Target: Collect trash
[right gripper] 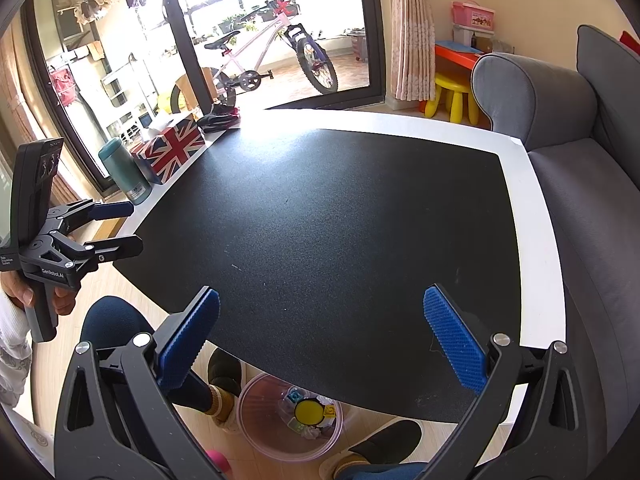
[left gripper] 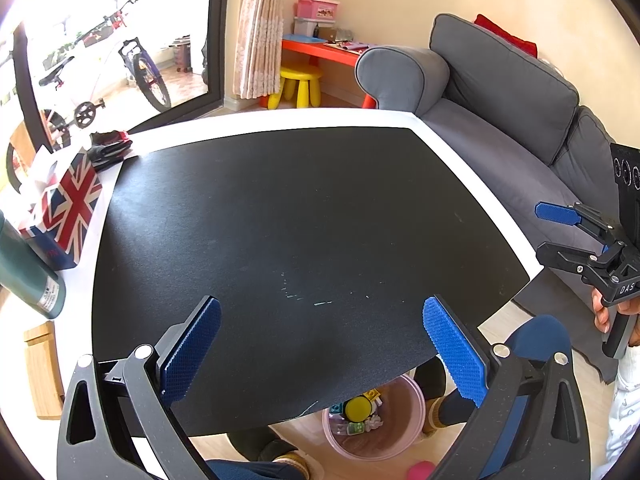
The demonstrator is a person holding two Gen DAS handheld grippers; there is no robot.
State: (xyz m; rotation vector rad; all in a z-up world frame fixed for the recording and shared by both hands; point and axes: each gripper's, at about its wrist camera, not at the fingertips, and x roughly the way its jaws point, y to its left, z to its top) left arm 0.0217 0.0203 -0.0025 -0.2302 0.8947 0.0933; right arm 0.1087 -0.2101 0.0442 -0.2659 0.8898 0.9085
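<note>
A clear pink bin (left gripper: 408, 432) (right gripper: 256, 432) stands on the floor under the table's near edge. It holds trash: a yellow round piece (left gripper: 357, 408) (right gripper: 309, 411) and small colourful scraps. My left gripper (left gripper: 320, 344) hovers open over the black mat (left gripper: 300, 208), with nothing between its blue pads. My right gripper (right gripper: 320, 340) is open too, above the mat (right gripper: 340, 208) near its front edge. Each gripper also shows in the other's view, the right gripper (left gripper: 560, 236) at the right side and the left gripper (right gripper: 128, 226) at the left side.
A Union Jack tissue box (left gripper: 68, 216) (right gripper: 172, 148), a green flask (left gripper: 24, 268) (right gripper: 124, 176) and a dark bundle (left gripper: 108, 148) (right gripper: 220, 118) sit along the table's left side. A grey sofa (left gripper: 500, 120) (right gripper: 580, 160) flanks the right. The person's knees and slippered feet (right gripper: 224, 396) surround the bin.
</note>
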